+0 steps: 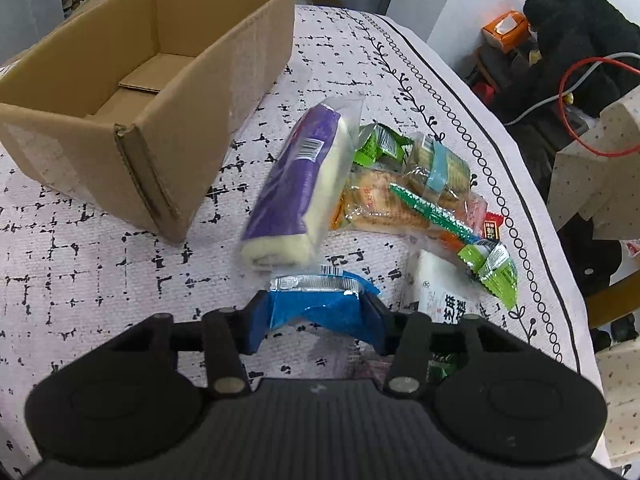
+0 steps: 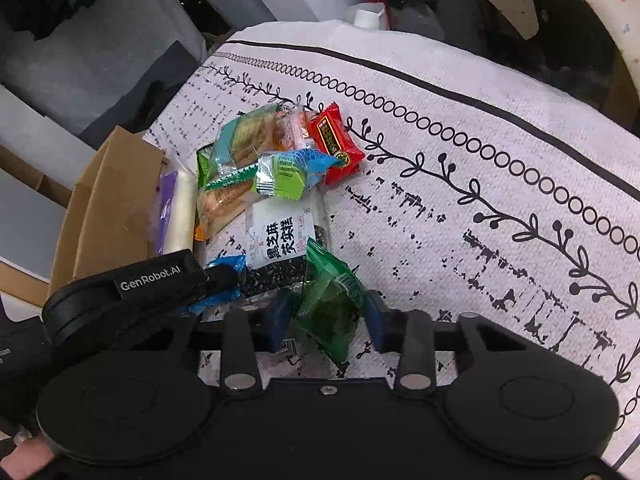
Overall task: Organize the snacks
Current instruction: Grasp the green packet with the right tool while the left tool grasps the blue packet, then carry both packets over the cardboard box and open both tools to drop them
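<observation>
My left gripper (image 1: 316,312) is shut on a blue snack packet (image 1: 320,304) with a silver foil end, held just above the tablecloth. Beyond it lies a purple-wrapped cream roll (image 1: 292,188), and to its right a heap of packets: green ones (image 1: 380,146), crackers (image 1: 376,204), a white sesame-cake pack (image 1: 436,292). An open empty cardboard box (image 1: 132,92) stands at the left. My right gripper (image 2: 328,316) is shut on a dark green packet (image 2: 330,304). Ahead of it are the white sesame-cake pack (image 2: 282,236), a lime packet (image 2: 280,176) and a red packet (image 2: 336,142).
The patterned tablecloth (image 2: 460,208) spreads bare to the right of the heap. The table edge curves along the right in the left wrist view, with a chair holding black fabric (image 1: 580,40) and an orange tissue box (image 1: 504,30) past it. The left gripper's body (image 2: 132,292) sits close to my right gripper.
</observation>
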`<state>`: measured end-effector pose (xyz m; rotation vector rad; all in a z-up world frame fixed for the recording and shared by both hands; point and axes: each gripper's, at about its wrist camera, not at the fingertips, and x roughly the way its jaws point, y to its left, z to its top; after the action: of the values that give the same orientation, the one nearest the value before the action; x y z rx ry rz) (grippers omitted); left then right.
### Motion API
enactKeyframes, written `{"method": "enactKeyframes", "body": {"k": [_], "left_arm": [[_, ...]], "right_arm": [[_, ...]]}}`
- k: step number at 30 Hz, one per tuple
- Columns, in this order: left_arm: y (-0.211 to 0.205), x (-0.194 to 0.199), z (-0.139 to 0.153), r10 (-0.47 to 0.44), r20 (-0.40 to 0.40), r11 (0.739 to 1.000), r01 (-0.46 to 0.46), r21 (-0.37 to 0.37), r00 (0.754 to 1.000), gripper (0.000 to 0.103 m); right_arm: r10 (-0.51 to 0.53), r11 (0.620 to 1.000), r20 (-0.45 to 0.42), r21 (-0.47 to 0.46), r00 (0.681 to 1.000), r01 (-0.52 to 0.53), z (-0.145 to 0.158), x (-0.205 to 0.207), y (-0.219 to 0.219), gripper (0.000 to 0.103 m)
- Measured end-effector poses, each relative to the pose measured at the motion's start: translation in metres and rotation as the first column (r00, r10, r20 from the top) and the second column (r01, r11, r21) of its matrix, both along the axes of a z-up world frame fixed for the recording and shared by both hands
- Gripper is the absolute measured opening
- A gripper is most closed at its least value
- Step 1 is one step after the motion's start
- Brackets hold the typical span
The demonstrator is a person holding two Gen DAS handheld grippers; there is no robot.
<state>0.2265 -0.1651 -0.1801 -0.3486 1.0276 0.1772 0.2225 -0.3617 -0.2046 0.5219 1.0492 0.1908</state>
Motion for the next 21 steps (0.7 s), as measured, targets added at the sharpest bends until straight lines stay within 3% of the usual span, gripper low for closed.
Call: {"method": "enactKeyframes", "body": {"k": [1,5,21], "left_arm": [[0.000,-0.001,0.002,-0.001,-0.001,1.000,0.001,-0.004,1.000,0.042],[-0.004,-0.007,0.011,-0.027,0.017,1.000,0.027,0.003,1.000,0.039],[0.004,-0.035,0.073,-0.047,0.105,0.998,0.042,0.053,0.993,0.039]], "right_arm": [[-0.002,1.000,0.000,0.003,1.000,0.002,0.001,0.000,-0.001,0.034],[0.000,0.999,0.012,0.033,1.000,-0.001,0.004,-0.004,-0.005,0.031],[-0.020,0.986,0.225,0.168,0.974,-0.019,0.054,-0.017,-0.013,0.031]]}}
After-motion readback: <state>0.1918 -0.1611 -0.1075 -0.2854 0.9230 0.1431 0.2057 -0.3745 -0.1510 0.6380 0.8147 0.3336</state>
